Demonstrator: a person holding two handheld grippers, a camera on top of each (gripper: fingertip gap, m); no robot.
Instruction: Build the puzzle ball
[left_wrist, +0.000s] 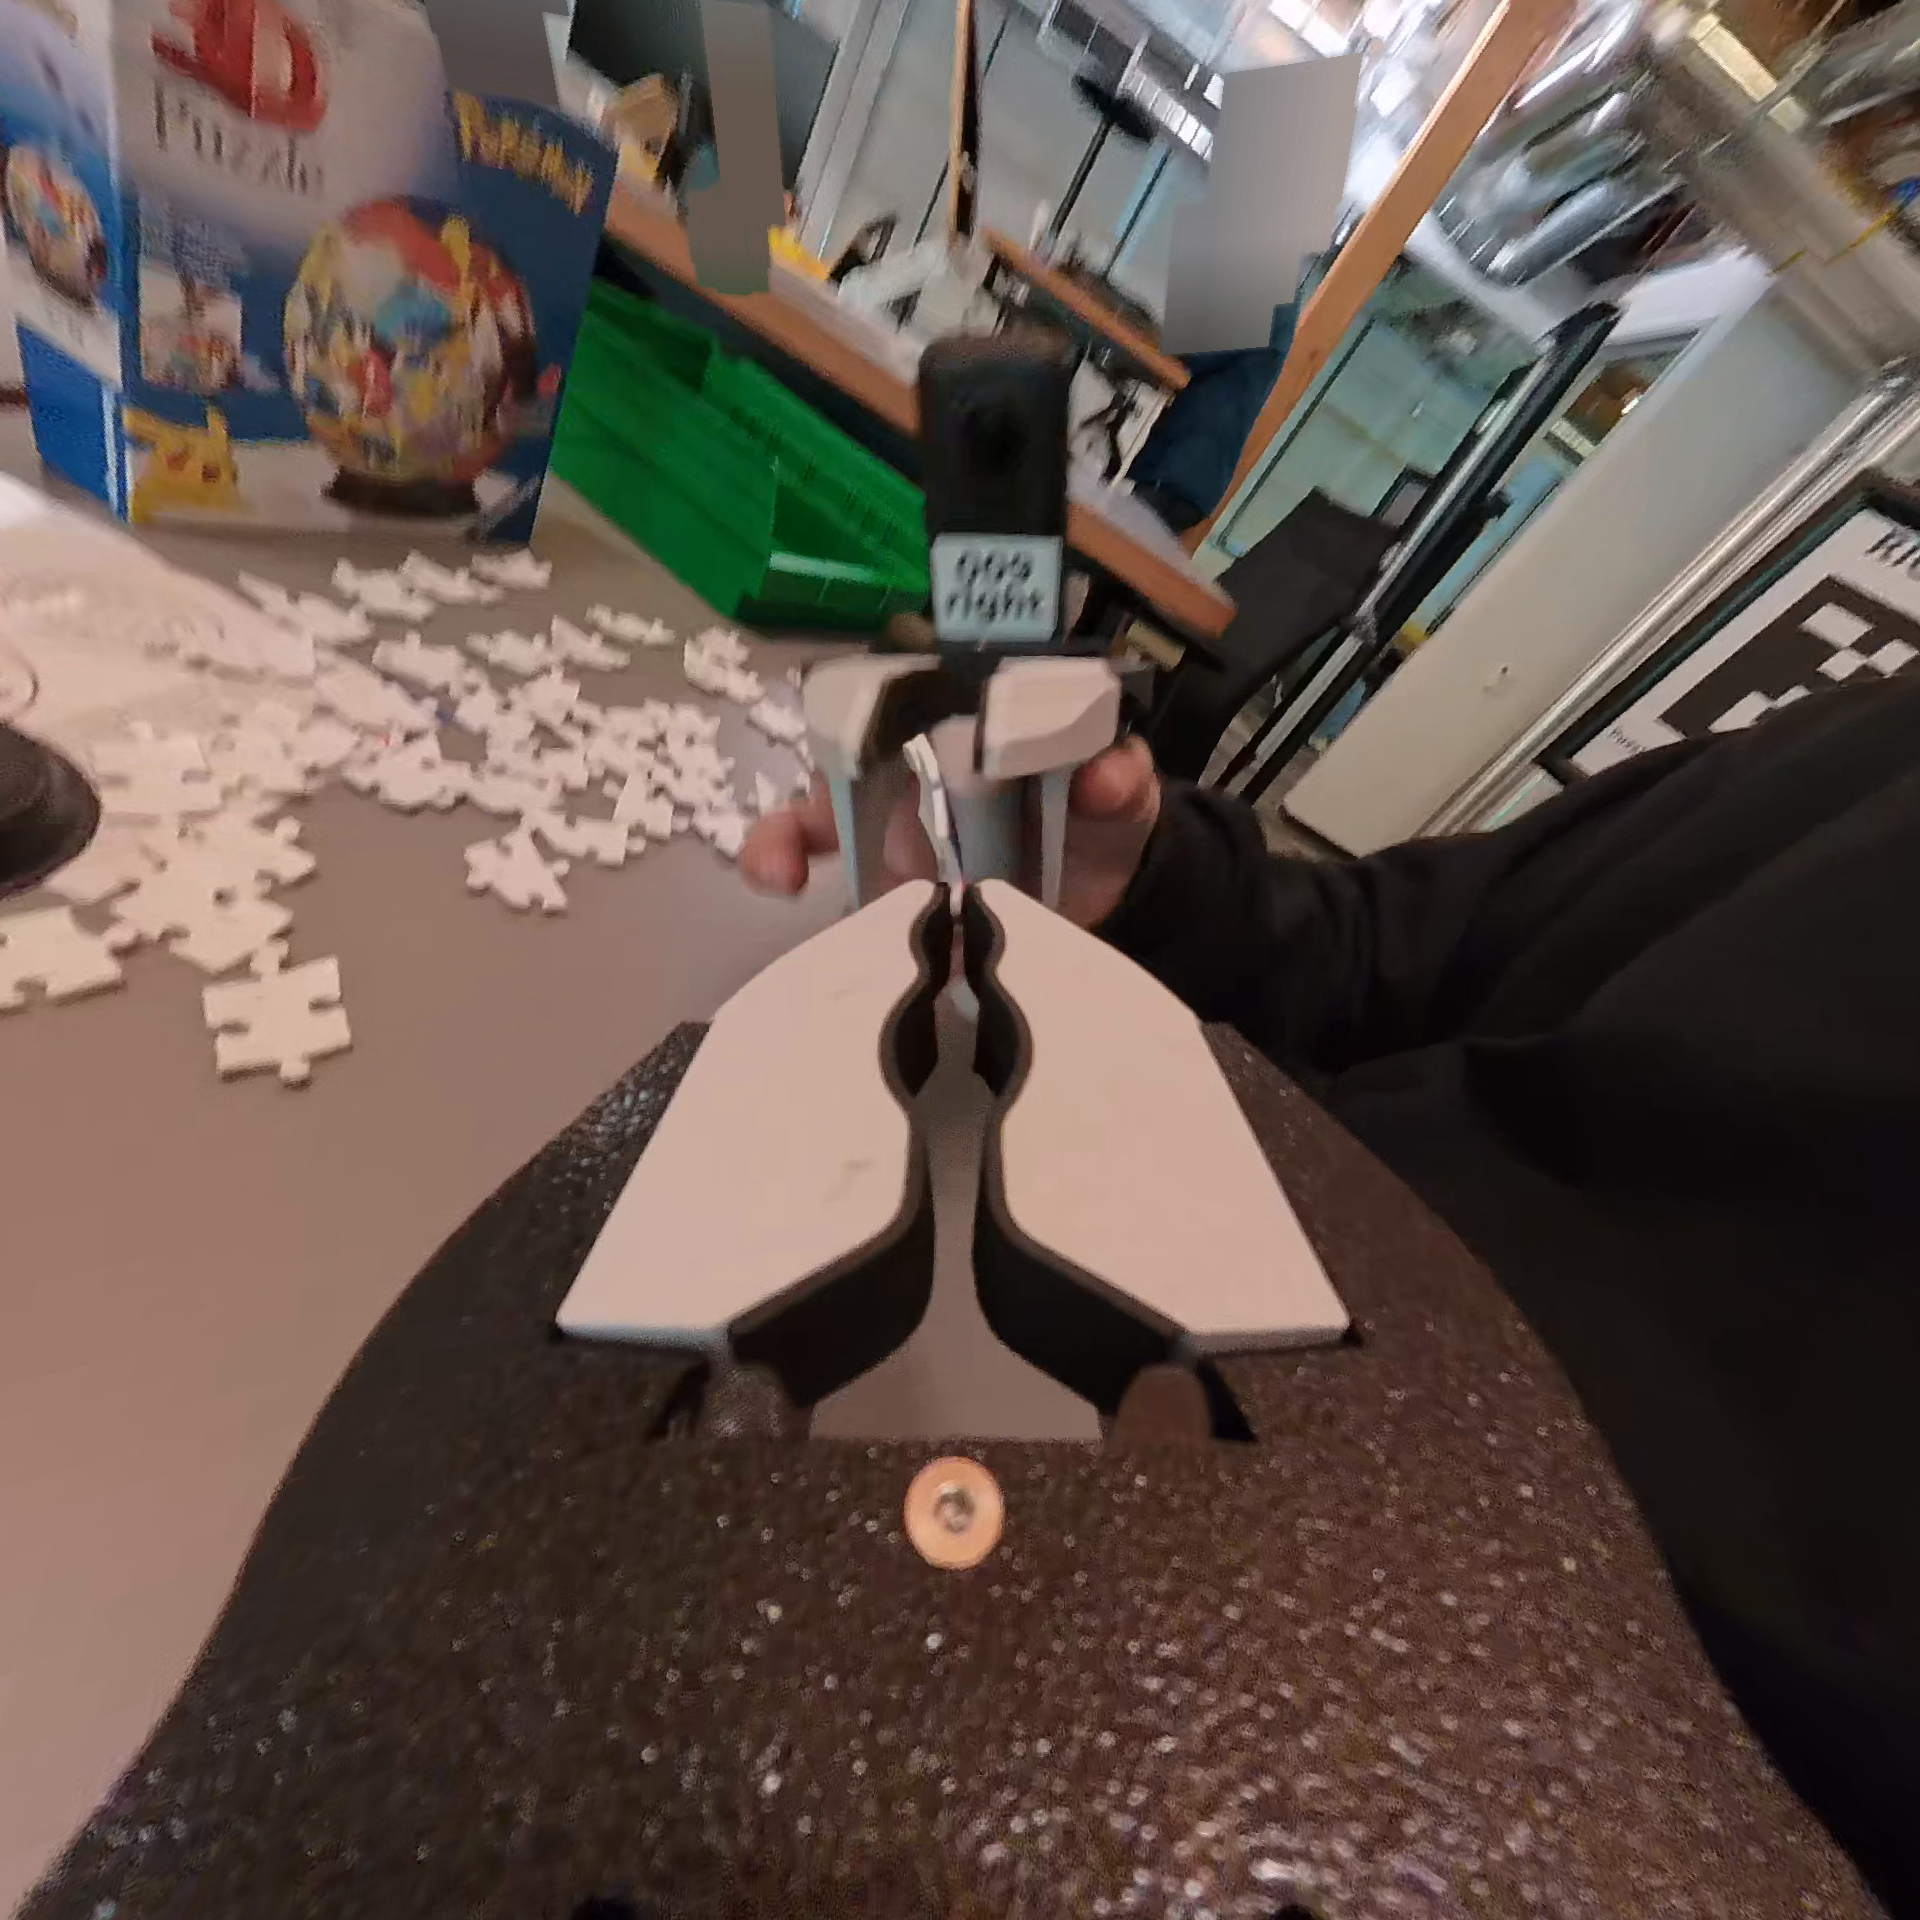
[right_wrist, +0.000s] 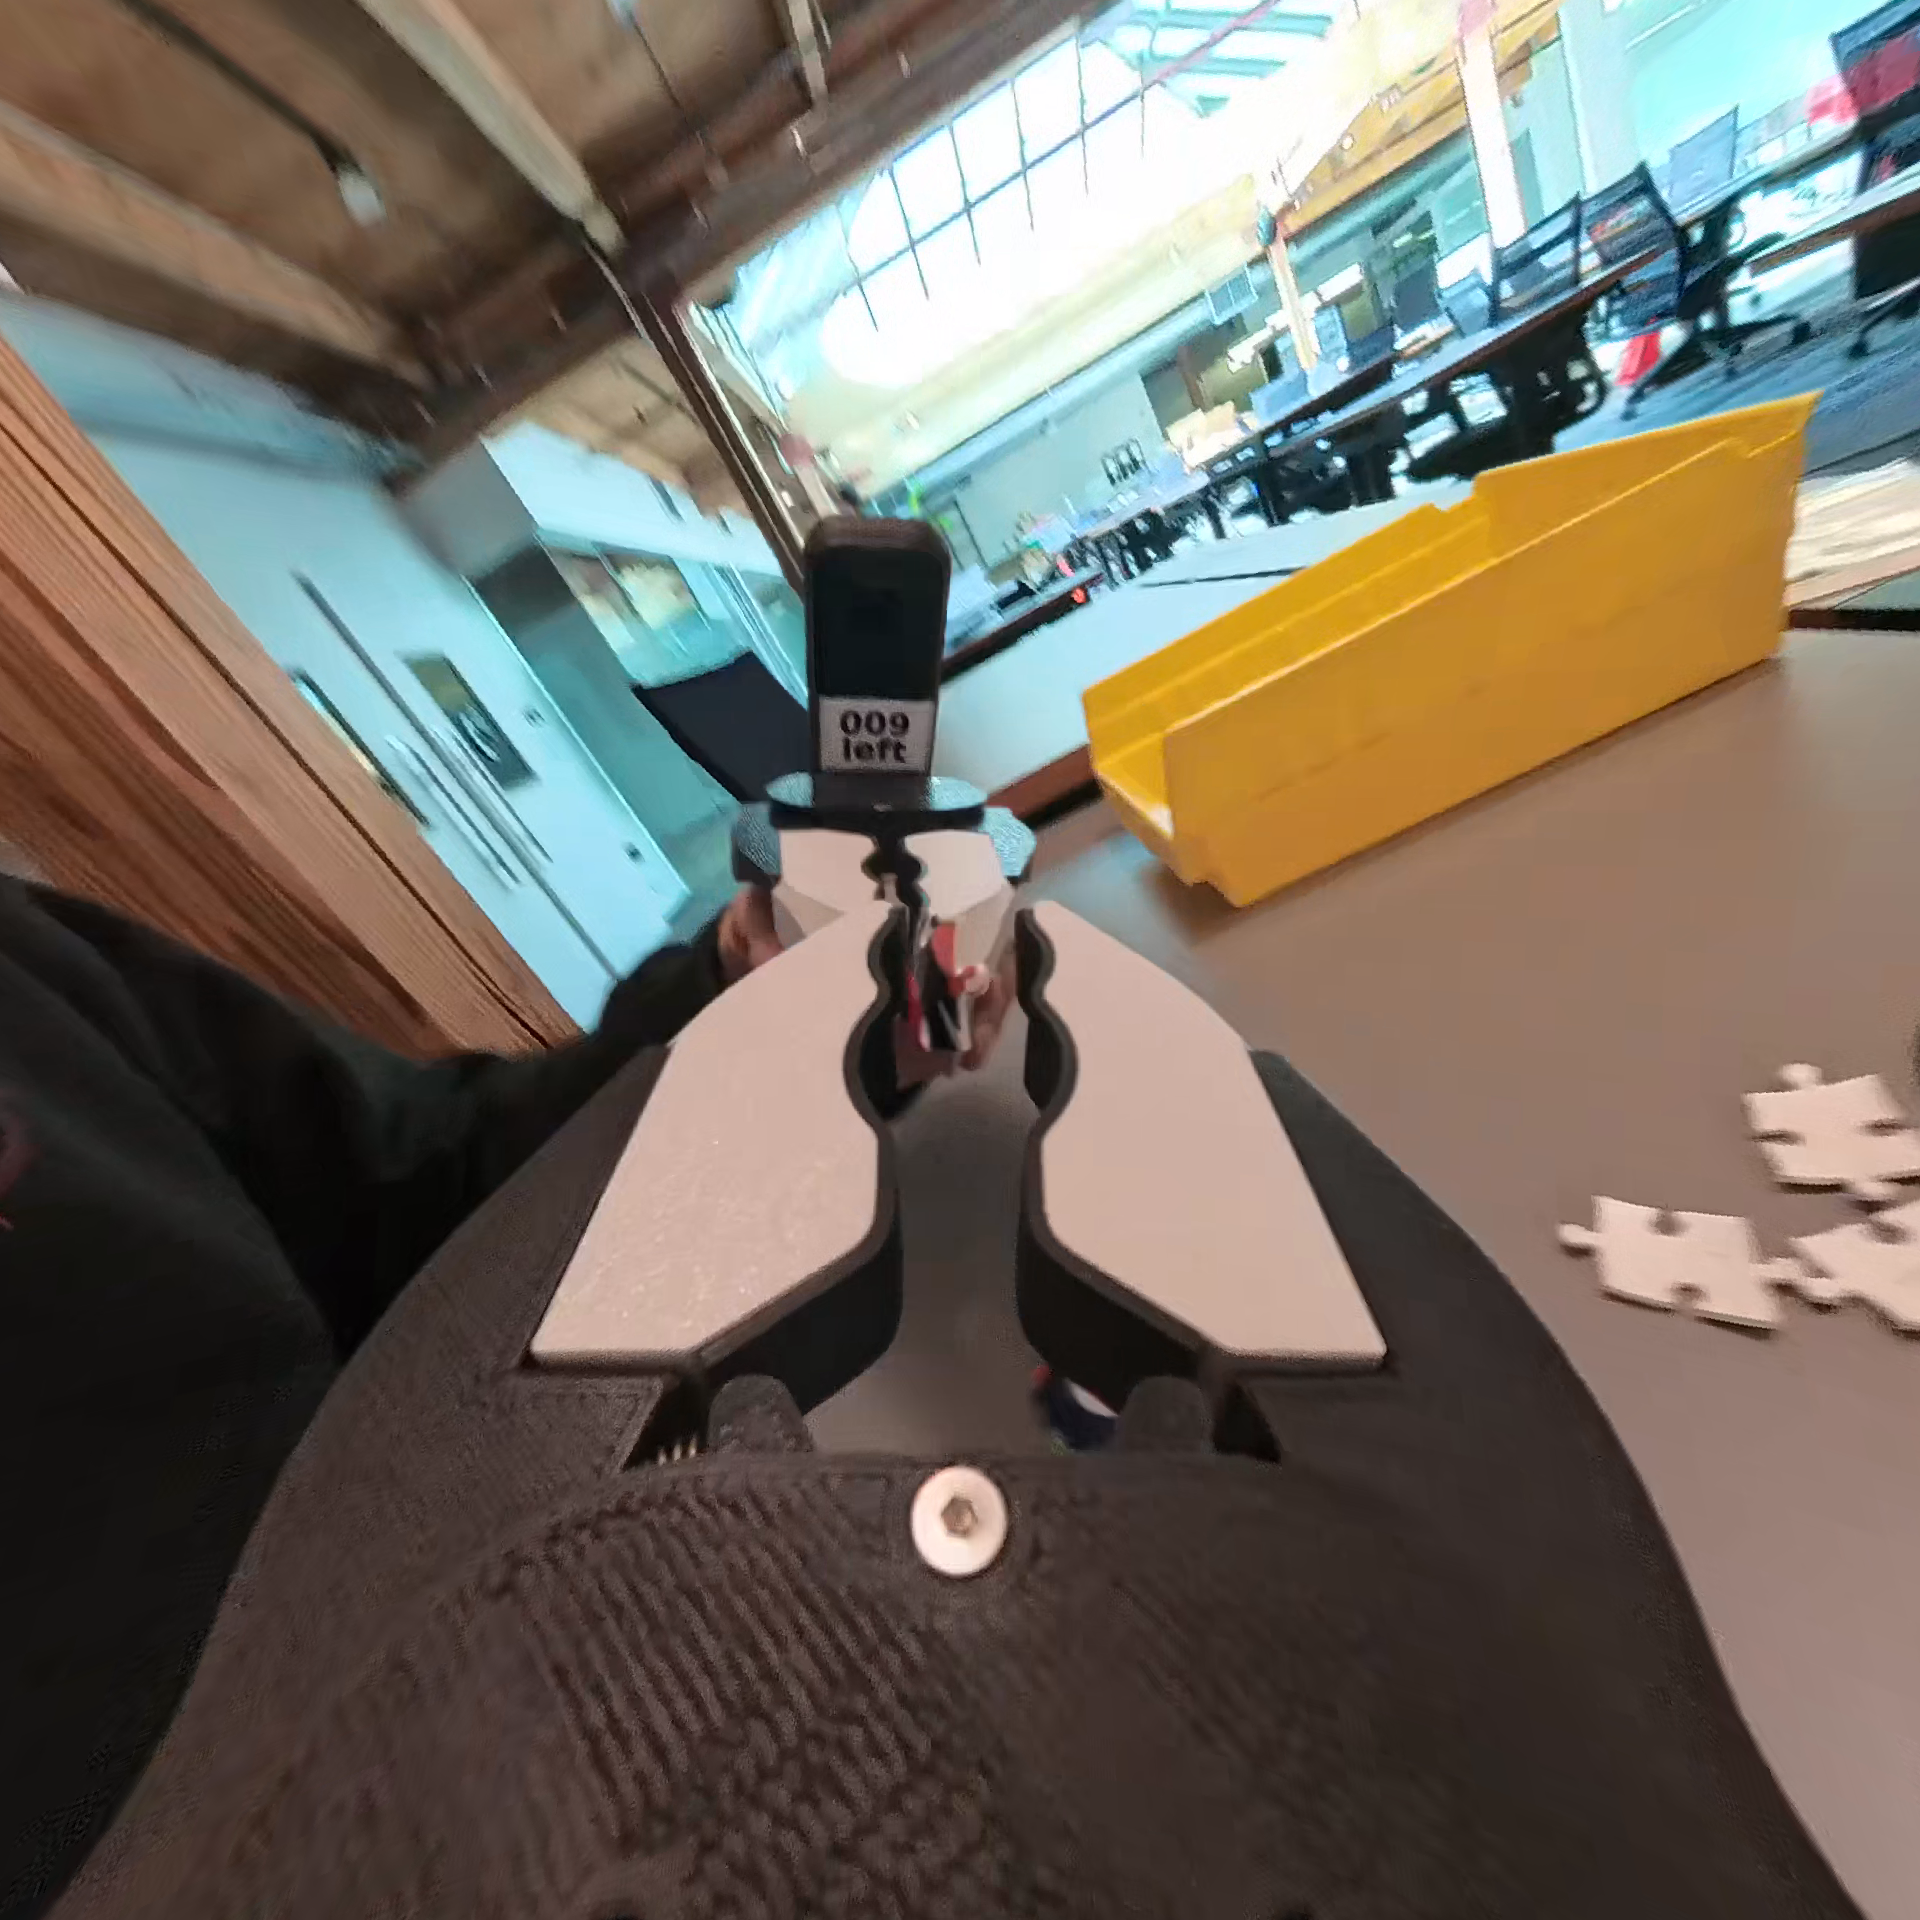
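Note:
My left gripper (left_wrist: 954, 899) is shut on a thin curved puzzle piece (left_wrist: 935, 821), gripped edge-on at the fingertips. The piece sticks out towards my right gripper (left_wrist: 951, 717), which faces it with its fingers apart. In the right wrist view, my right gripper (right_wrist: 956, 920) is open. The piece (right_wrist: 930, 1003), printed red, black and white, stands between its fingers near the left one, with a gap to the right pad. The left gripper (right_wrist: 894, 873) shows shut just beyond it. Many loose white puzzle pieces (left_wrist: 416, 727) lie face down on the grey table (left_wrist: 260, 1195).
The puzzle box (left_wrist: 312, 260) stands at the back left, with green bins (left_wrist: 727, 488) beside it. A yellow bin (right_wrist: 1455, 644) lies on the table to the right, and a few loose pieces (right_wrist: 1714, 1257) lie nearer. A person's black sleeve (left_wrist: 1558, 935) reaches in from the right. My two grippers' fingertips are within a few centimetres of each other.

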